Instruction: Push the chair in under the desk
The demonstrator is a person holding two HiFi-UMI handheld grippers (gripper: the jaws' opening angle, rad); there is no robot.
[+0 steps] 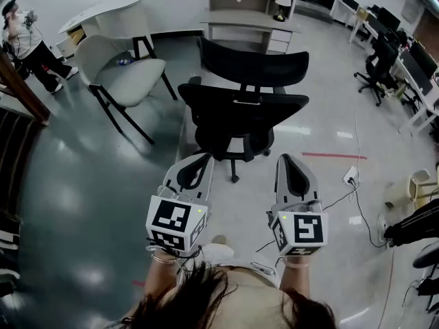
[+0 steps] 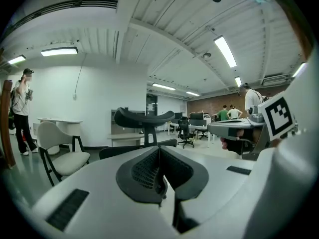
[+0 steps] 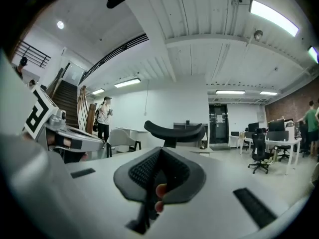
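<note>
Two tools nearest, side by side and roughly level: left tool (image 1: pixel 197 162) and right tool (image 1: pixel 293 162), each shut, pads pressed together on nothing, only a fingertip (image 3: pixel 160 191) of the holding hand peeping up behind the right pads. Next out, dead ahead of both, apart from them and not yet touched: black chair (image 1: pixel 243 112), back turned this way, headrest (image 1: pixel 255 66) on top, castor base low on the floor (image 1: pixel 89 184). Long axis of the backrest crosswise, left to right, square to the line of the tools. Left tool pointing toward the left end of that backrest, right tool toward the right end; neither plainly nearer, so probably a job for both at once. Shut tips good enough as blunt pushers, with no need to open. Beyond the chair, in the same straight line: the surface (image 1: pixel 250 20), lamp (image 1: pixel 282 2) at its right end, drawer unit (image 1: pixel 278 41) under that end. Chair seemingly still out in front of it, not tucked under; gap between them hard to judge from so steep an angle. Likely call: even forward pressure on both ends, straight toward the open knee space left of the drawers, to keep the seat from swivelling or the castors from veering. Off to the left, well clear of that path: pale chair (image 1: pixel 120 70). Farthest, by the left wall: a person (image 1: pixel 24 40) standing.
</note>
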